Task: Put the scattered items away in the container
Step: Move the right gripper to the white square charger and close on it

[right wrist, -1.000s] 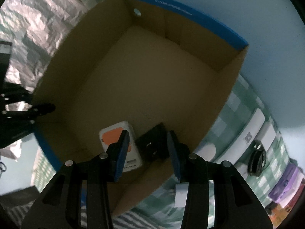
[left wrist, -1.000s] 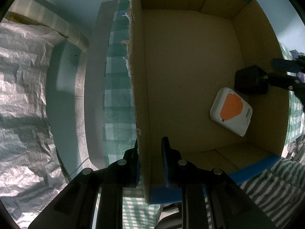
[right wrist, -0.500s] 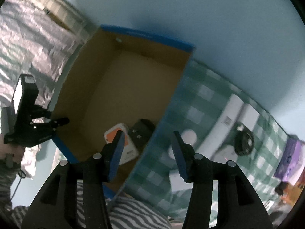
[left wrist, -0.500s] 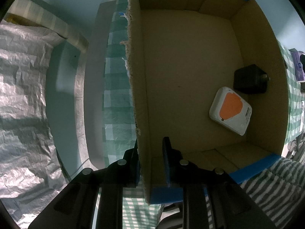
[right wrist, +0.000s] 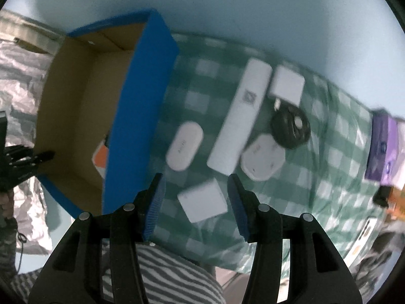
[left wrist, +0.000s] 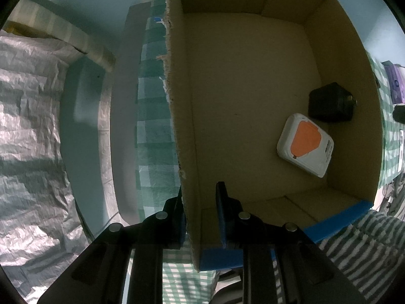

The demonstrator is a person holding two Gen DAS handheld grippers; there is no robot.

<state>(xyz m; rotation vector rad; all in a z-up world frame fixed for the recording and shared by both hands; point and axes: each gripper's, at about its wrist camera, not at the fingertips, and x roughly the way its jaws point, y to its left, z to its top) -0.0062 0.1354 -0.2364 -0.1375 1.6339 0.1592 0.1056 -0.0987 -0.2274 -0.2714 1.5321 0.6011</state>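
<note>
A blue cardboard box (left wrist: pixel 182 101) stands open on the green checked cloth; its outer wall shows in the right wrist view (right wrist: pixel 136 116). Inside lie a white case with an orange patch (left wrist: pixel 305 144) and a black adapter (left wrist: pixel 329 102). My left gripper (left wrist: pixel 200 212) straddles the box's near wall, jaws close on either side. My right gripper (right wrist: pixel 196 192) is open and empty above a small white square block (right wrist: pixel 202 200). Beyond lie a white oval case (right wrist: pixel 184 145), a long white bar (right wrist: pixel 240 119), a white charger (right wrist: pixel 287 84), a white round plug (right wrist: pixel 262 160) and a coiled black cable (right wrist: pixel 291 125).
A purple box (right wrist: pixel 384 149) and other small items lie at the cloth's right edge. Crinkled silver foil (left wrist: pixel 30 126) covers the area left of the box. A pale blue wall stands behind. Striped fabric (right wrist: pixel 167 276) lies at the near edge.
My right gripper has left the box, leaving the black adapter inside, swung right over the cloth and opened wider above the white square block. The left gripper has held still on the box wall.
</note>
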